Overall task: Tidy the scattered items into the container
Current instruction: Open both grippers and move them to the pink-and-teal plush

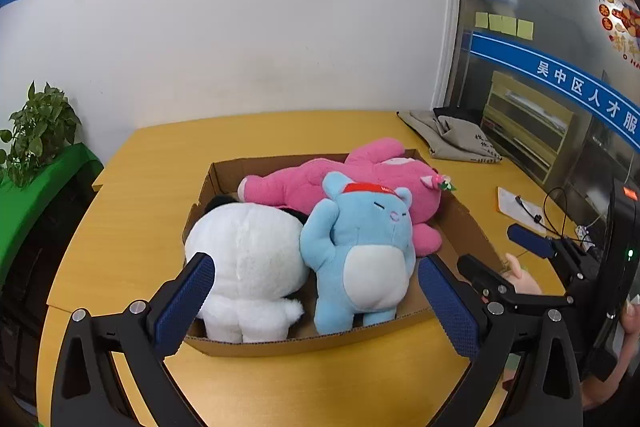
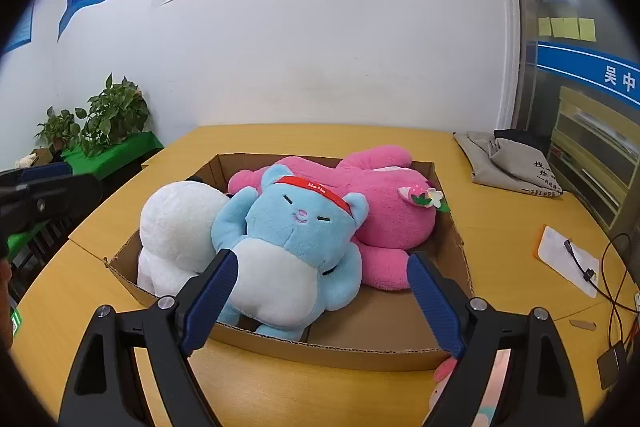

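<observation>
1. Toys fill the cardboard box (image 1: pixel 224 345) at frame centre: white plush (image 1: pixel 244 259), blue plush (image 1: pixel 360 247), pink plush (image 1: pixel 360 175).
2. We hold the left gripper (image 1: pixel 316 303) spread wide, empty, lower frame.
3. Our right gripper (image 2: pixel 320 295) gapes empty too; a small pink toy (image 2: pixel 444 373) lies outside, lower right.

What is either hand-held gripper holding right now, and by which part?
Nothing. The left hand-held gripper and right hand-held gripper are both open above the cardboard box, with no toy between their fingers.
</observation>
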